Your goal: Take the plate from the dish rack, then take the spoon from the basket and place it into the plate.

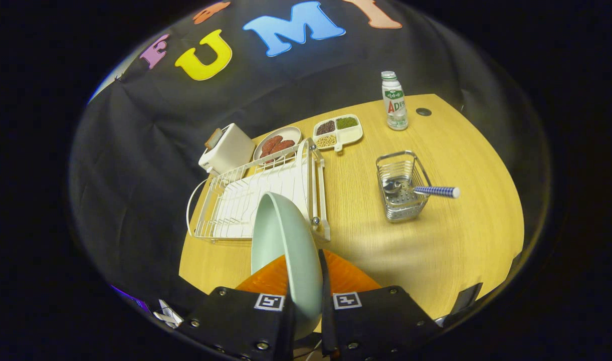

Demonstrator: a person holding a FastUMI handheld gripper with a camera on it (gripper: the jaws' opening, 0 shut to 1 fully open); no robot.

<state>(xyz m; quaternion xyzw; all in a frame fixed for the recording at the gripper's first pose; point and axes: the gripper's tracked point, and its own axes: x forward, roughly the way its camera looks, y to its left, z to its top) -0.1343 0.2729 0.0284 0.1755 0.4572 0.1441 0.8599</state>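
Observation:
A pale green plate (285, 245) stands on edge between my fingers, lifted above the wooden table. My gripper (306, 306) is shut on its rim. Just beyond the plate lies the white wire dish rack (245, 200), with nothing in it. To the right of the rack sits a small metal basket (401, 188). A spoon (421, 189) lies in it, its bowl inside and its blue-and-white patterned handle sticking out to the right.
Behind the rack are a white toaster (228, 149), a plate of reddish food (278, 143) and a divided tray of beans (337, 131). A small bottle (394, 100) stands at the back. Bare table (461, 235) stretches in front of the basket.

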